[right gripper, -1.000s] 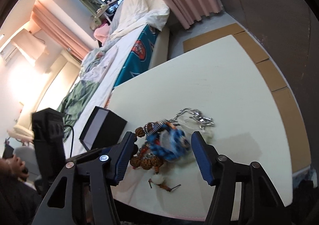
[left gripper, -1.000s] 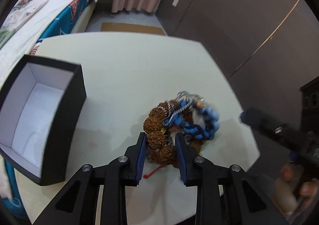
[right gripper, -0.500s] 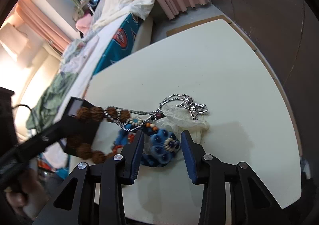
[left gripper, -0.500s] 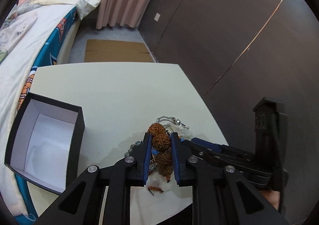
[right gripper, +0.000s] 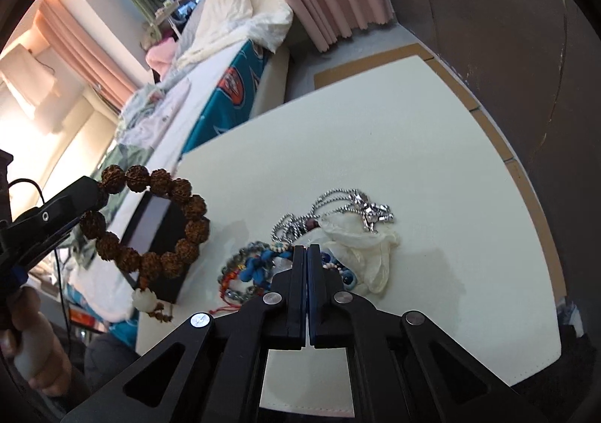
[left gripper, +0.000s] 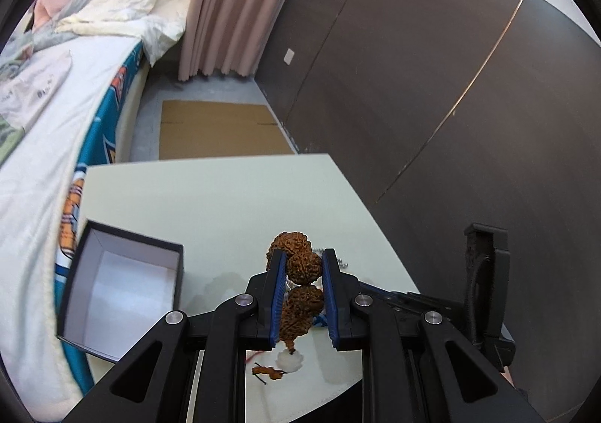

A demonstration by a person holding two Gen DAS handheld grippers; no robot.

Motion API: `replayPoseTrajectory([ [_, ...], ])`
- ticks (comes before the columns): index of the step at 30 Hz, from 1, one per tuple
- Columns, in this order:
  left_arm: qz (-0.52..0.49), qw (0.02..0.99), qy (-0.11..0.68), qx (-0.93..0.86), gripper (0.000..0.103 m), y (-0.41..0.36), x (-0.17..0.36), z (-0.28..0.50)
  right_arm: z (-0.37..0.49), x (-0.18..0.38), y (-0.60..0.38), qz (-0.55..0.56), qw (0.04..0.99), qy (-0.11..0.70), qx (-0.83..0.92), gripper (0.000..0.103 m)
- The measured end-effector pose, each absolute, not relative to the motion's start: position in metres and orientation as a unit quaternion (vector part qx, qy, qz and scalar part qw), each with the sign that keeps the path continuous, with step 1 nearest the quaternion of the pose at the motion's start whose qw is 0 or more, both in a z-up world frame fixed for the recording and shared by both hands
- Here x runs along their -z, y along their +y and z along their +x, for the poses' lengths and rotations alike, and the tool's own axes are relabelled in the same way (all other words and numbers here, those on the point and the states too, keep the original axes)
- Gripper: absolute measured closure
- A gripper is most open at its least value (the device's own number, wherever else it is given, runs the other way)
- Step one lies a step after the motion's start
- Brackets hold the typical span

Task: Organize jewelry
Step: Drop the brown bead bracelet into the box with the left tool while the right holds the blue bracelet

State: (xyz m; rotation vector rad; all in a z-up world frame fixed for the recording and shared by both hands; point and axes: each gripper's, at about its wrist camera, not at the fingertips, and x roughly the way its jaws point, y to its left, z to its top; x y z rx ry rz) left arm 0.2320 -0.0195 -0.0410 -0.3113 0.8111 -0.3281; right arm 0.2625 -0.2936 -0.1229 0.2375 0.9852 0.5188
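Note:
My left gripper (left gripper: 300, 256) is shut on a brown seed-bead bracelet (left gripper: 303, 267) and holds it in the air above the table; the whole loop (right gripper: 150, 224) with its white pendant shows in the right wrist view. An open black box (left gripper: 120, 288) with a white inside stands on the table to the left. My right gripper (right gripper: 307, 248) is shut, its tips over a pile of blue bead bracelets (right gripper: 259, 267), a silver chain (right gripper: 353, 203) and a white plastic bag (right gripper: 360, 246). I cannot tell if it pinches anything.
The cream table (right gripper: 375, 130) ends close in front and on the right. A bed (left gripper: 56, 104) runs along the left. A dark wall (left gripper: 432, 66) stands on the right. Cardboard (left gripper: 218, 130) lies on the floor beyond the table.
My left gripper has lifted the brown bracelet off the pile and up. My right gripper has closed from wide open to shut over the blue beads.

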Motion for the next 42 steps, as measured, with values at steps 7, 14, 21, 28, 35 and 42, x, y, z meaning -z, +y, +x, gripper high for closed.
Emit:
replayPoseTrajectory([
  [7,-0.153,0.904,0.371,0.147,0.084,-0.001,0.019,0.226,0.266,0.128,-0.287,0.098,0.838,0.484,-0.234,0.040],
  [14,-0.151,0.913,0.356,0.131,0.084,0.016,0.004,0.222,0.272,0.139,-0.265,0.056,0.836,0.496,-0.229,0.052],
  [21,-0.156,0.918,0.346,0.115,0.083,0.039,-0.002,0.218,0.270,0.145,-0.264,0.035,0.838,0.509,-0.191,0.085],
  [28,-0.167,0.919,0.345,0.094,0.083,0.065,0.007,0.220,0.254,0.114,-0.276,0.080,0.851,0.476,-0.208,0.085],
  [35,-0.181,0.907,0.372,0.077,0.083,0.081,0.040,0.231,0.244,0.079,-0.263,0.097,0.864,0.435,-0.235,0.085],
  [42,-0.202,0.896,0.391,0.053,0.083,0.094,0.068,0.238,0.240,0.049,-0.230,0.077,0.867,0.414,-0.268,0.085],
])
